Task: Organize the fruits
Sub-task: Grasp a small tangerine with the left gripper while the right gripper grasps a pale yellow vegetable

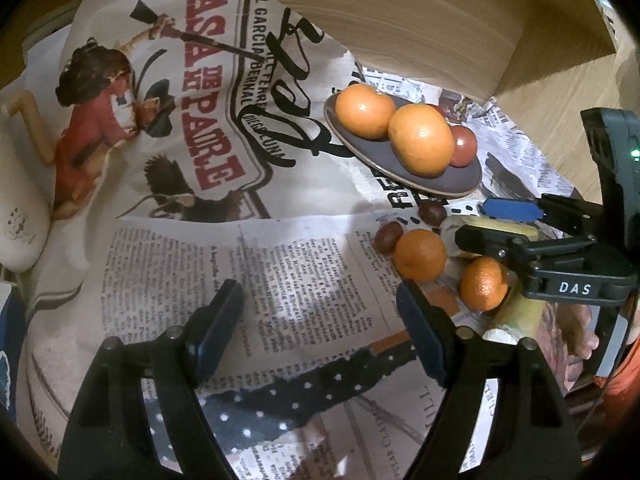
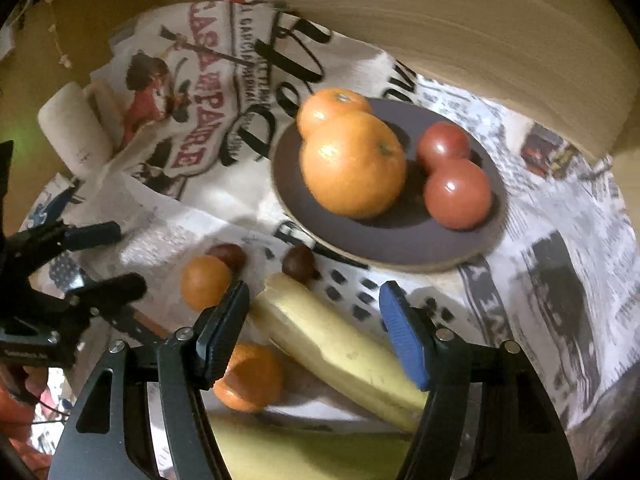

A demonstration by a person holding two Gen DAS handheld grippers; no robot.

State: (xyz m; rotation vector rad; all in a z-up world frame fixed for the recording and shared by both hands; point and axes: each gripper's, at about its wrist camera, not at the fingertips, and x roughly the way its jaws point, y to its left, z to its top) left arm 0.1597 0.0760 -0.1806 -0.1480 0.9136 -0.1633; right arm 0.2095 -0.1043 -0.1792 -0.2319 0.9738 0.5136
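Observation:
A dark plate holds two oranges and two red fruits. On the newsprint cloth in front of it lie two small mandarins, the second mandarin, two dark chestnut-like fruits, and bananas. My right gripper is open, its fingers astride a banana, above it. My left gripper is open and empty over the cloth, left of the mandarins.
The newsprint-patterned cloth covers the table. A cream roll-shaped object lies at the far left. A wooden wall or box rises behind the plate. A hand shows at the lower right.

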